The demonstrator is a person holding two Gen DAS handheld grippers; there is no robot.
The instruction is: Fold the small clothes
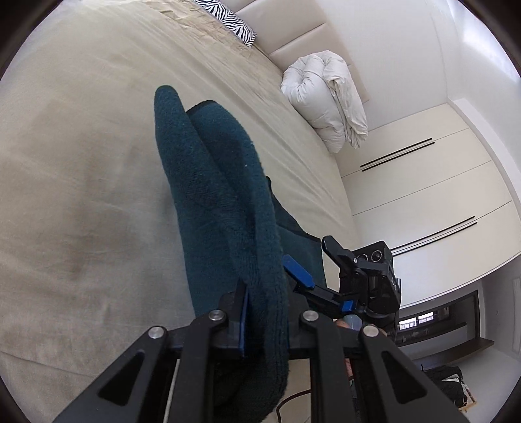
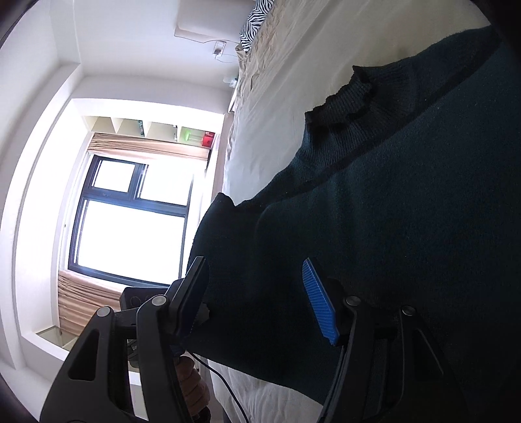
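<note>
The dark teal knitted sweater (image 2: pixel 390 201) lies partly spread on the beige bedsheet of the bed (image 1: pixel 81 162), its ribbed collar (image 2: pixel 351 97) toward the zebra-striped pillow (image 1: pixel 231 19), while one thick fold of it (image 1: pixel 221 201) is lifted off the bed. The left gripper (image 1: pixel 263 322) is clenched on that raised fold, the knit bunched between its fingers (image 1: pixel 242 320). The right gripper (image 2: pixel 260 299) stands with its fingers apart around the near edge of the sweater; the blue ribbed pad (image 2: pixel 320 302) sits over the cloth and the other finger (image 2: pixel 192 293) is at the cloth's edge, but neither seems to press, so I judge it released and not yet gripping.

The step in hand looks like bringing one side over the body of the sweater. To do it well, the right fingers should close on the hem edge before the left carries its fold further, so both ends travel together and the crease stays straight. Keep the lifted cloth taut between the two hands, lay it down parallel to the side seam, and release only once it lies flat. The knit is heavy and limp; one-handed, it would likely sag and wrinkle. The white rolled duvet (image 1: pixel 329 97) by the headboard is well clear.
</note>
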